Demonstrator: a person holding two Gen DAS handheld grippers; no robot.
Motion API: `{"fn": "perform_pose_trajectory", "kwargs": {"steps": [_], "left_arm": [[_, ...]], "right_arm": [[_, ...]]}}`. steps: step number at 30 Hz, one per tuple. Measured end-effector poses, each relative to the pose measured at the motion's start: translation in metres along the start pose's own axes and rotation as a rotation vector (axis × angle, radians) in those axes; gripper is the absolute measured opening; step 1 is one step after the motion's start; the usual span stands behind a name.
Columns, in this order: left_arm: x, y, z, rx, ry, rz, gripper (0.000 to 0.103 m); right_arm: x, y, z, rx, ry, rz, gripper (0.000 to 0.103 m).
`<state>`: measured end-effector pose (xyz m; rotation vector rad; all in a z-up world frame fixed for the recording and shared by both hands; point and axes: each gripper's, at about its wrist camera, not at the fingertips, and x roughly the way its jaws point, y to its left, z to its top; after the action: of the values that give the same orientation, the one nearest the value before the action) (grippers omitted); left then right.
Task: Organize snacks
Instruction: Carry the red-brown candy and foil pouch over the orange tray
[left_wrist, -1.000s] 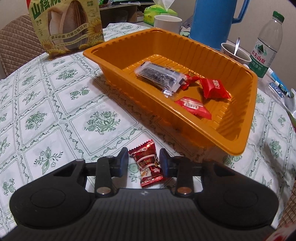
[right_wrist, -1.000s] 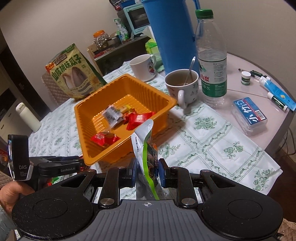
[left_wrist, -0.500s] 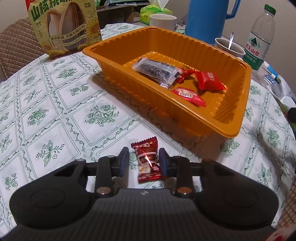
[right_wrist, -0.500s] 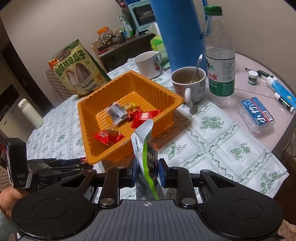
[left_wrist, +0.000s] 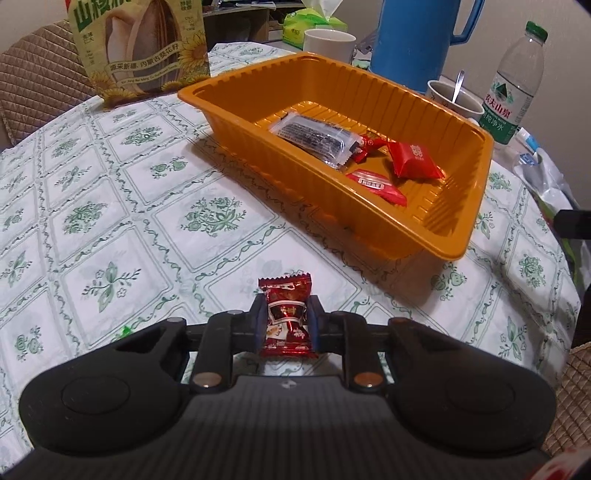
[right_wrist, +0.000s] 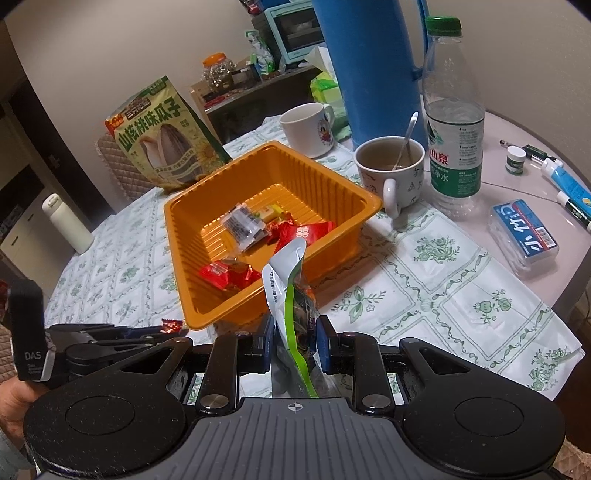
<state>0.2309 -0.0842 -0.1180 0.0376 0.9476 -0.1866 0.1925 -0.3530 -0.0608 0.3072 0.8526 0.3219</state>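
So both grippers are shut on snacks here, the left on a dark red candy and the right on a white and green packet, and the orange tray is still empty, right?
Not quite. The orange tray is not empty: the left wrist view shows a clear packet and red candies lying in it. The rest holds: the left gripper is shut on the dark red candy, the right gripper on the white and green packet.

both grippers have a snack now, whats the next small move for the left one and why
Probably lift the left gripper and carry its red candy over the orange tray. The jaws have just closed on the wrapper, the tray already holds the other sweets, and its near rim stands higher than the candy, so rise first. The right gripper holds a green and white packet.
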Motion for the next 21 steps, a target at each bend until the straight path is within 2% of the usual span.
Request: {"fn": "perform_pose_trajectory", "kwargs": {"steps": [10,21], "left_arm": [[-0.036,0.008,0.007,-0.053,-0.045,-0.017,0.020],[-0.059,0.002,0.038,-0.071,-0.115,-0.013,0.020]], "right_arm": [[0.001,0.007,0.004,-0.016,-0.008,0.024,0.024],[0.009,0.011,0.022,-0.054,-0.018,0.059,0.024]]}}
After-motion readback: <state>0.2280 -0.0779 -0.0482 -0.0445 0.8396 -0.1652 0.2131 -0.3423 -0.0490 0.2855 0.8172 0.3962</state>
